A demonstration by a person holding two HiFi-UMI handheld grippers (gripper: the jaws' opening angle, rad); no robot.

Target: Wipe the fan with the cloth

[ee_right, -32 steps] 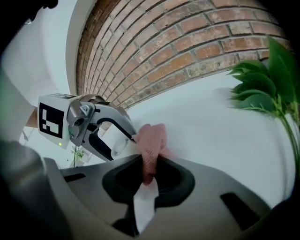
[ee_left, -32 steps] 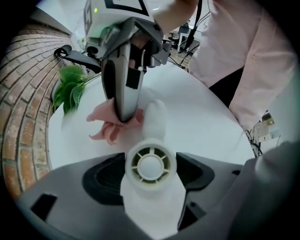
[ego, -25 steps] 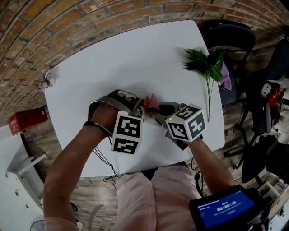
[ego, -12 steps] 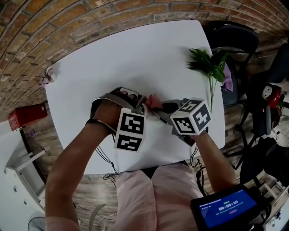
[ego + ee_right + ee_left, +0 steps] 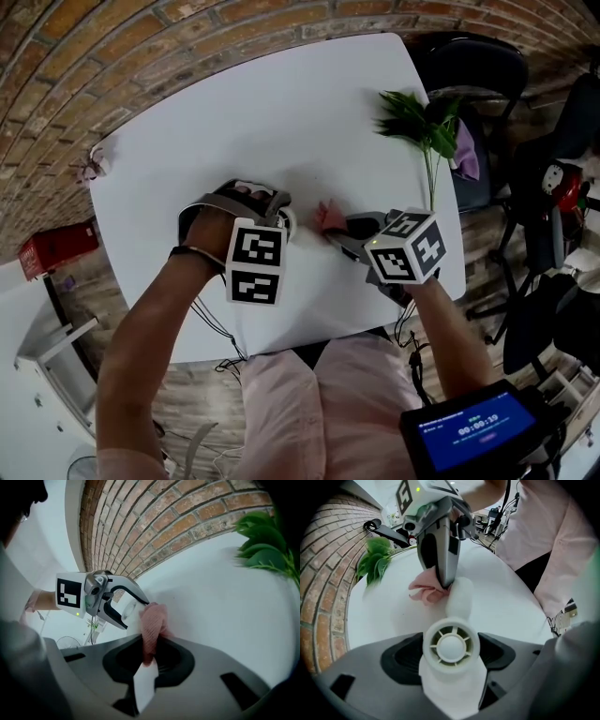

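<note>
My left gripper (image 5: 451,656) points almost straight down and is shut on a small white fan (image 5: 451,645), with the ribbed hub between the jaws and one blade reaching toward the table. In the head view the left gripper (image 5: 278,217) stands at the middle of the white table (image 5: 234,122). The right gripper (image 5: 149,656) is shut on a crumpled pink cloth (image 5: 152,623). The cloth (image 5: 425,588) lies against the table beside the fan's far blade tip. From above, the cloth (image 5: 328,217) shows just right of the fan (image 5: 284,222), ahead of the right gripper (image 5: 332,231).
A green plant sprig (image 5: 417,122) lies at the table's far right corner. A dark chair (image 5: 469,66) stands beyond that corner. A red box (image 5: 56,248) sits on the floor at the left, and a screen (image 5: 473,433) glows at the lower right.
The right gripper has slid to the right with the pink cloth, widening the gap to the fan. The left gripper has stayed in place.
</note>
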